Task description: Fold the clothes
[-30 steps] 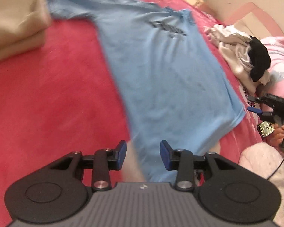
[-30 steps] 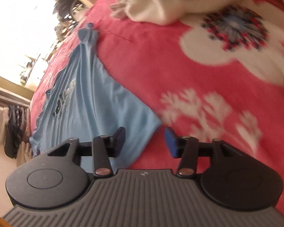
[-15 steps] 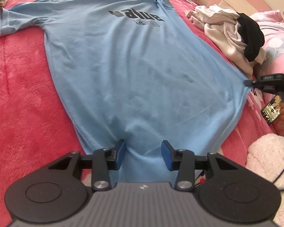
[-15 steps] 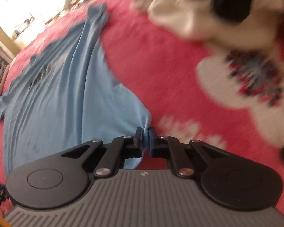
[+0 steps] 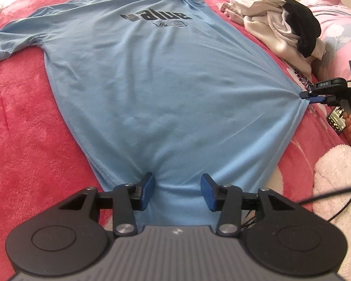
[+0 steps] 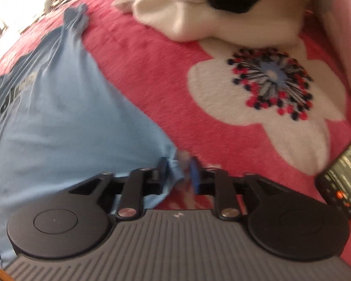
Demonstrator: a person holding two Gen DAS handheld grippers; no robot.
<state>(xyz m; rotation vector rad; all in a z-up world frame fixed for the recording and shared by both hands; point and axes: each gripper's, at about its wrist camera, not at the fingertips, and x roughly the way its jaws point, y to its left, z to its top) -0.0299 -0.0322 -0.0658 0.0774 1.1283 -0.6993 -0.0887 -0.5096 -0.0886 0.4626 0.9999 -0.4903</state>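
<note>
We are spreading blue T-shirt [image 5: 166, 89] flat on red blanket [image 5: 23, 140], collar at 12 o'clock. Left gripper [image 5: 177, 192] fingers opening, hem lying loose between. Right gripper [image 6: 179, 175] fingers opening at 3 o'clock corner, cloth between, unclamped.

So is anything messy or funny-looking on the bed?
Yes. The blue T-shirt lies flat, but its far sleeve is bunched up. A heap of white and black clothes sits unfolded beside it, and a phone lies on the red blanket.
</note>
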